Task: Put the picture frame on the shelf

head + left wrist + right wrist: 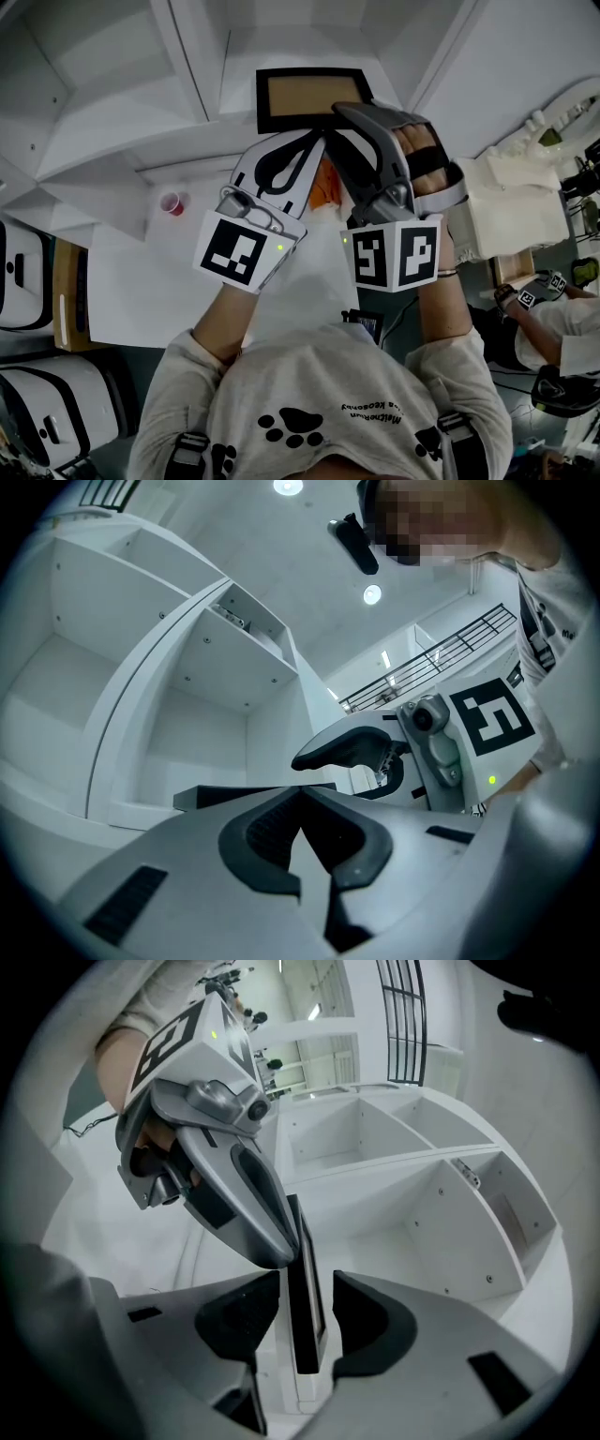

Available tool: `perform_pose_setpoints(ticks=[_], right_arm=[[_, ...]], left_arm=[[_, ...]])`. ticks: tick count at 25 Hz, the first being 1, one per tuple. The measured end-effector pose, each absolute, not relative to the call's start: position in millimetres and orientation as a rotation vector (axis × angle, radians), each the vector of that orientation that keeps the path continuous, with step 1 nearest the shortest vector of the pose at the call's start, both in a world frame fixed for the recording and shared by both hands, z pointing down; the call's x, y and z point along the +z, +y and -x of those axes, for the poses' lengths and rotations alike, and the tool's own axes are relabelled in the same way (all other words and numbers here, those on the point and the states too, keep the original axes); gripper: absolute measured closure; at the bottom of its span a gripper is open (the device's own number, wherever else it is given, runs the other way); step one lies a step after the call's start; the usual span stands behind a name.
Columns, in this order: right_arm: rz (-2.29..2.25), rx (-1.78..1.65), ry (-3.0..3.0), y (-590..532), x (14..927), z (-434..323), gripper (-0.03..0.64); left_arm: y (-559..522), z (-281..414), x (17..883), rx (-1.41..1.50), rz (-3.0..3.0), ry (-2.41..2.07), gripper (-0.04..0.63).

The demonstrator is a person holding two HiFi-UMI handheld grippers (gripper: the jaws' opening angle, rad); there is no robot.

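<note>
Picture frame (302, 1241) is seen edge-on btwn the right tool's (305, 1281) spread jaws, straight ahead on the shelf (422, 1241) — released, pads apart; left tool (302, 794) clenched, empty.

Curved print on the person's shirt (361, 398) looks upside down, too blurred to read.

A small red plastic cup (172, 203) stands alone on the white desk (122, 281). To the desk's left sit white hard cases with black trim (23, 272), a brown wooden board (67, 291) beside them. On the right hangs a cream cloth bag (497, 202), with another person's white-sleeved arm (572, 319) just below it.
</note>
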State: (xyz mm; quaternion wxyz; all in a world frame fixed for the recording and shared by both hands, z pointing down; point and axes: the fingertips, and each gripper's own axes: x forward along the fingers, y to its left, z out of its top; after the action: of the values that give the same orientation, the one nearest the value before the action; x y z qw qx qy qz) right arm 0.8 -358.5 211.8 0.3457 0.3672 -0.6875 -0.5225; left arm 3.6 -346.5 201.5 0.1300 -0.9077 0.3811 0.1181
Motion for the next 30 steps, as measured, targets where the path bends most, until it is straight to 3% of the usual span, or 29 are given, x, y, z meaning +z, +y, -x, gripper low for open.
perform_pose_setpoints(ticks=[6,9,10,30], right_arm=[[-1.038,-1.397,-1.805,-348.7,204.3,-9.7,0.446],[-1.054,-1.347,-1.882,-346.7,207.3,-8.6,0.557],[-1.054,-1.313,-1.911,-348.0,210.6,-8.0,0.566],[-1.176,-1.199,-2.012,-380.0,211.3,-2.5,0.574]], left_arm=[[-349.1,-3.3,201.9,0.343,2.634,1.117,0.575],[-350.3,-2.8,201.1,0.341,2.627,1.119,0.575],[-350.9,-2.5,201.1,0.337,2.625,1.12,0.575],[-378.0,14.3,212.2,0.249,2.6,1.224,0.575]])
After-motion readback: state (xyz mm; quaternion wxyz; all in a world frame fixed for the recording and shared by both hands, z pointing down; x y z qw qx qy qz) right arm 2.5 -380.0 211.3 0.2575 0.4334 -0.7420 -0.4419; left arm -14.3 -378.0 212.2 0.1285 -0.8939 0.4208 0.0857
